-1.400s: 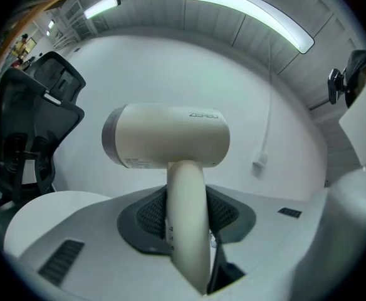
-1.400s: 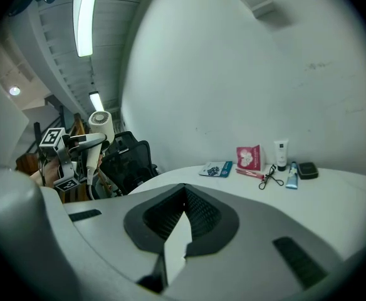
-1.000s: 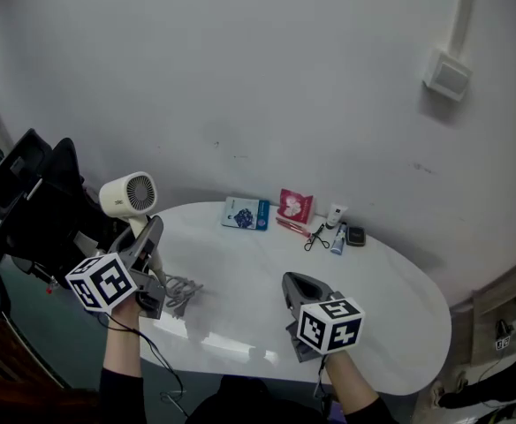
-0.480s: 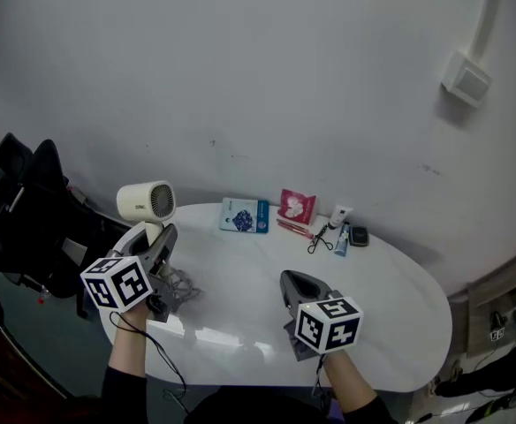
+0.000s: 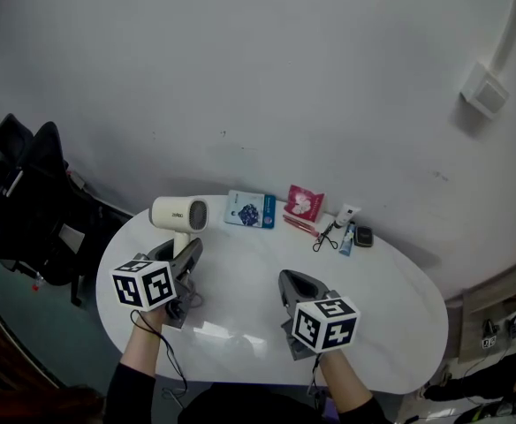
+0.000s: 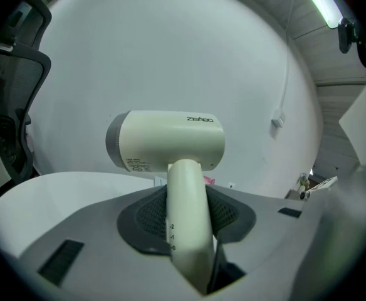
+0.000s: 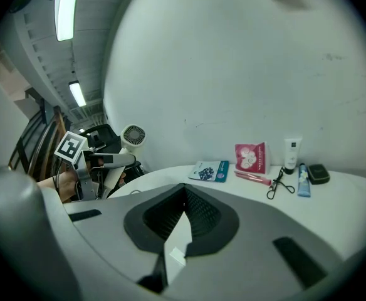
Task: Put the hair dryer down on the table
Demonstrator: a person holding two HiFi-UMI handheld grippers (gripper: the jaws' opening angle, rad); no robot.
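A cream hair dryer (image 5: 177,213) stands with its handle down and its barrel level, over the left part of the white oval table (image 5: 390,281). My left gripper (image 5: 190,247) is shut on the handle. In the left gripper view the handle (image 6: 186,224) fills the gap between the dark pads, with the barrel (image 6: 167,140) above. The dryer's grey cable (image 5: 180,303) lies bunched on the table under that gripper. My right gripper (image 5: 295,281) hovers over the table's middle front, shut with nothing in it (image 7: 184,196). From the right gripper view the hair dryer (image 7: 133,135) shows at far left.
Along the table's back edge lie a blue packet (image 5: 249,210), a red packet (image 5: 304,203), an eyelash curler (image 5: 324,235), a white tube (image 5: 345,215) and a small dark case (image 5: 363,234). A black chair (image 5: 28,201) stands left of the table. A white wall is behind.
My left gripper has carried the hair dryer rightward and downward, from beyond the table's left edge to above its left part. The right gripper has shifted only slightly.
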